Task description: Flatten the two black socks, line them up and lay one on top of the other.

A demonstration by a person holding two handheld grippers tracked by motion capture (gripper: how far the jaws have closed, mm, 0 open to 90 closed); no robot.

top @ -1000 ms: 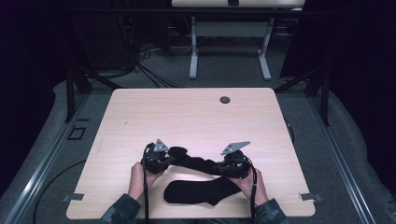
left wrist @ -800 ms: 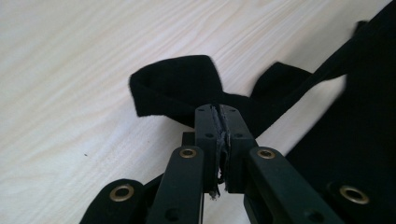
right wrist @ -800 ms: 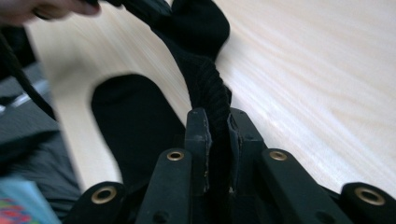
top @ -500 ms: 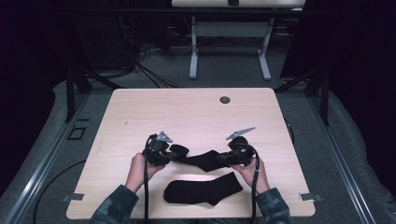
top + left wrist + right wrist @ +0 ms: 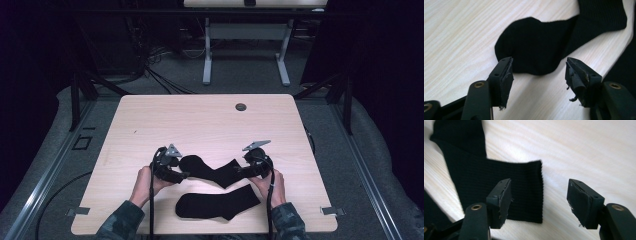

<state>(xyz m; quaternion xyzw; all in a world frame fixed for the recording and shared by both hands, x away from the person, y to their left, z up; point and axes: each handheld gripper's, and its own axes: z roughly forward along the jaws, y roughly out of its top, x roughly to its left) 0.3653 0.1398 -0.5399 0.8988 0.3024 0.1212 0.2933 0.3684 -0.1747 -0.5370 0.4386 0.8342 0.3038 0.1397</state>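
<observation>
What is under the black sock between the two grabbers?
The upper sock lies flat on the light wooden table, apart from the lower sock. The wood directly beneath it is covered, so nothing more can be seen there.

Two socks on the table (image 5: 210, 120) — far sock (image 5: 212, 169) behind near sock (image 5: 220, 204).

In the left gripper view, the upper sock (image 5: 544, 47) ran off the top edge, its cuff end cut away. In the right gripper view, the same sock continued past the top-left corner, and a dark blurred shape at the lower left could not be identified.
</observation>
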